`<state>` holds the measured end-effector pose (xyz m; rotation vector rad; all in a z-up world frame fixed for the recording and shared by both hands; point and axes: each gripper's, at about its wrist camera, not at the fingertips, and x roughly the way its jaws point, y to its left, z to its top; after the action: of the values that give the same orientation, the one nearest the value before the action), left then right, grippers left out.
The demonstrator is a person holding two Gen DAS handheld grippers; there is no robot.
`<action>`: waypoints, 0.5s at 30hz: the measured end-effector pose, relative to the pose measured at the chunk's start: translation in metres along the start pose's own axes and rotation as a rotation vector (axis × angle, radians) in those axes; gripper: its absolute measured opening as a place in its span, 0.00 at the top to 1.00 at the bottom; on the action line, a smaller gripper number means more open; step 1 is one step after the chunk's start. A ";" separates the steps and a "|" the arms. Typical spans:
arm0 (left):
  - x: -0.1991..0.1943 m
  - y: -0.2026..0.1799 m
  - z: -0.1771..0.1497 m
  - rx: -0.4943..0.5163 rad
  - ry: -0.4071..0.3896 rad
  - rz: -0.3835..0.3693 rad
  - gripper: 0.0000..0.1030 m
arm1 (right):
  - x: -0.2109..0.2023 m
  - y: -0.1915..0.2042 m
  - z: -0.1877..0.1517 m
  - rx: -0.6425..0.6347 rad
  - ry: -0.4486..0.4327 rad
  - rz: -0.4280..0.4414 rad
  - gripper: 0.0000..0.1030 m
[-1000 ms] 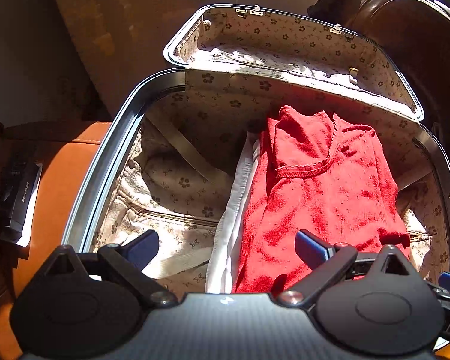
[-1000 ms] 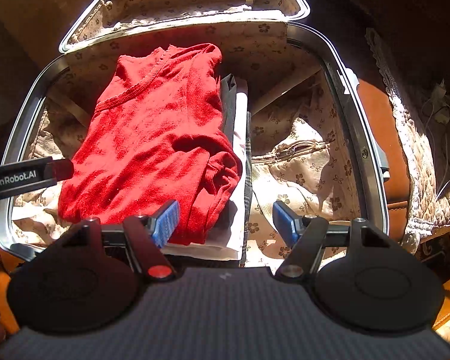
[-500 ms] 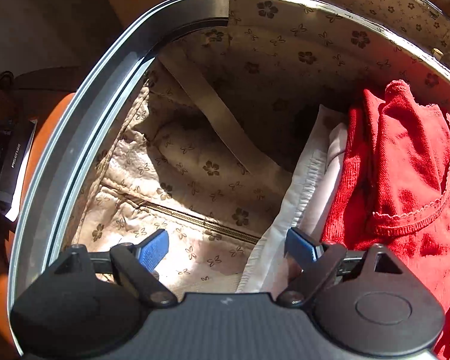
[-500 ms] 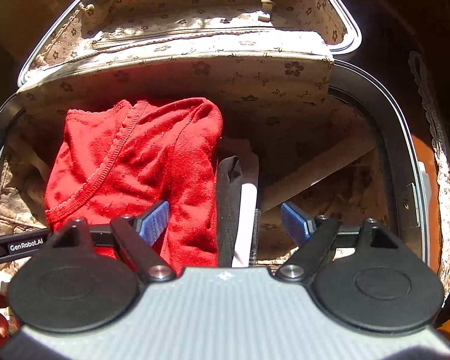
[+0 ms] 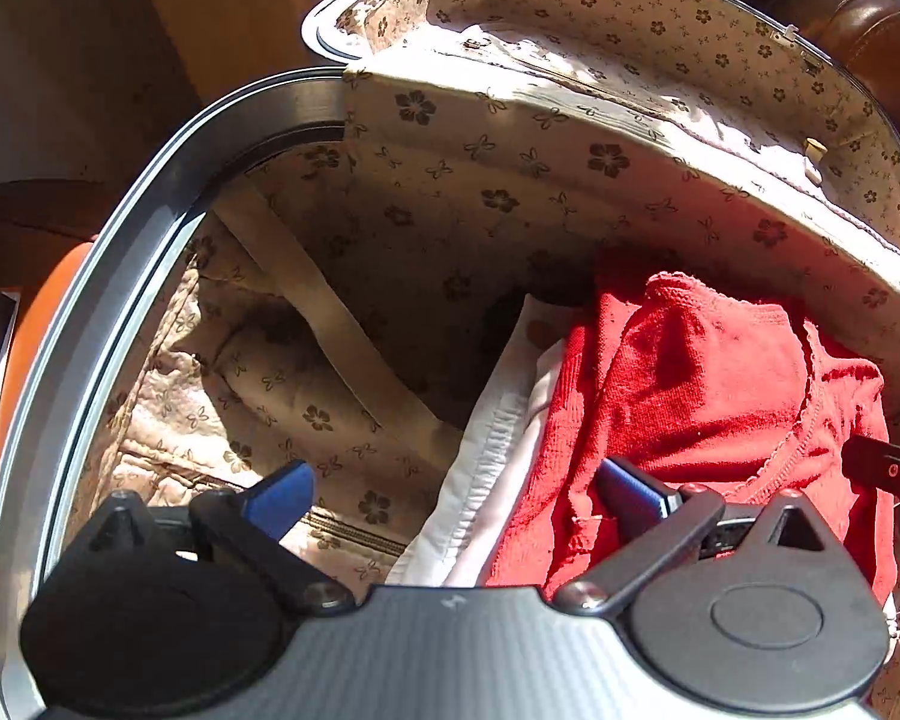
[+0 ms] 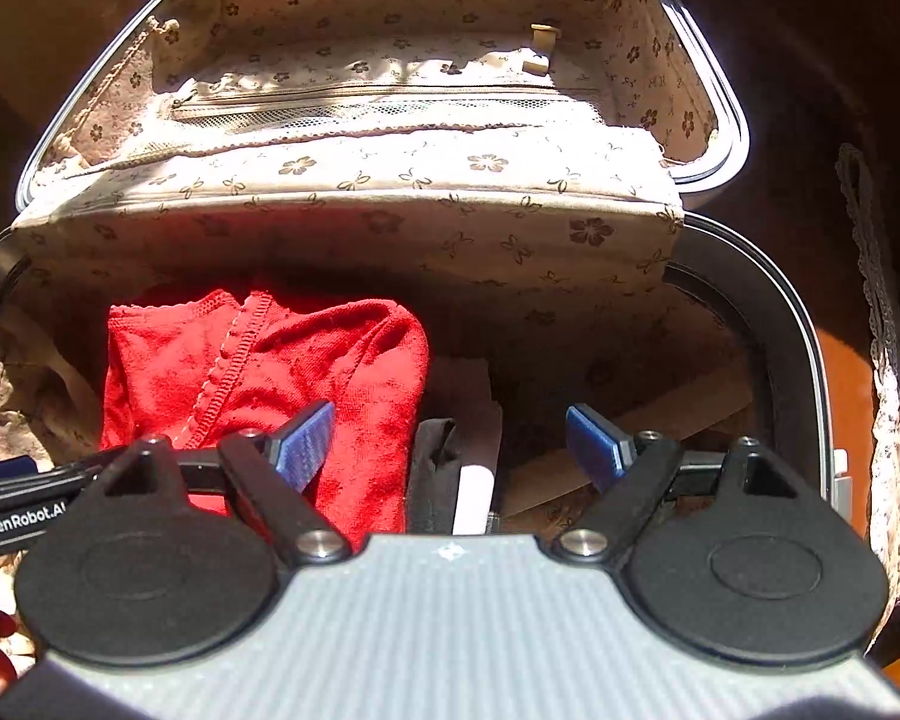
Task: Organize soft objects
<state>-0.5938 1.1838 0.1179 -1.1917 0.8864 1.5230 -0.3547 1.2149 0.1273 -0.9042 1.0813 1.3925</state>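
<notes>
The sweater [image 5: 708, 402] lies red and folded in the open suitcase [image 5: 120, 276], at the right of the left view and the left of the right view, on top of a white garment [image 5: 492, 450]. A second ago the left view took in the whole case from higher up; now the camera sits lower and nearer, the rim curves close at the left, and the sweater fills the right half. The right view has likewise dropped: the lid [image 6: 390, 30] now fills the top of the frame and only the sweater's far part shows. The left gripper [image 5: 450, 489] is spreading its jaws, already wide, with the white edge and the sweater's left side below the gap but nothing pinched. The right gripper [image 6: 450, 441] stands wide and released above a dark garment [image 6: 435, 468] and a white fold beside the sweater; its left finger overlaps the red knit in the picture, and contact cannot be told. A beige strap [image 5: 330, 324] crosses the floral lining at the left. The other gripper's tip pokes in at the right edge of the left view, and at the lower left of the right view. Both bodies hide the stack's near end; the dark garment's shape is unclear, and deep shadow hides the case's right corner.
</notes>
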 end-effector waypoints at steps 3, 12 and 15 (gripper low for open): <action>-0.002 0.007 -0.001 -0.011 -0.009 0.019 0.00 | 0.000 -0.007 -0.005 0.042 0.004 0.026 0.11; -0.023 -0.018 0.043 0.029 -0.125 -0.069 0.05 | -0.021 0.000 0.019 0.057 -0.090 0.033 0.11; -0.001 -0.028 0.057 0.029 -0.101 -0.021 0.05 | -0.002 0.005 0.021 0.021 -0.041 -0.022 0.11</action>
<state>-0.5820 1.2442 0.1339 -1.0903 0.8244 1.5344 -0.3585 1.2347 0.1358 -0.8663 1.0501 1.3742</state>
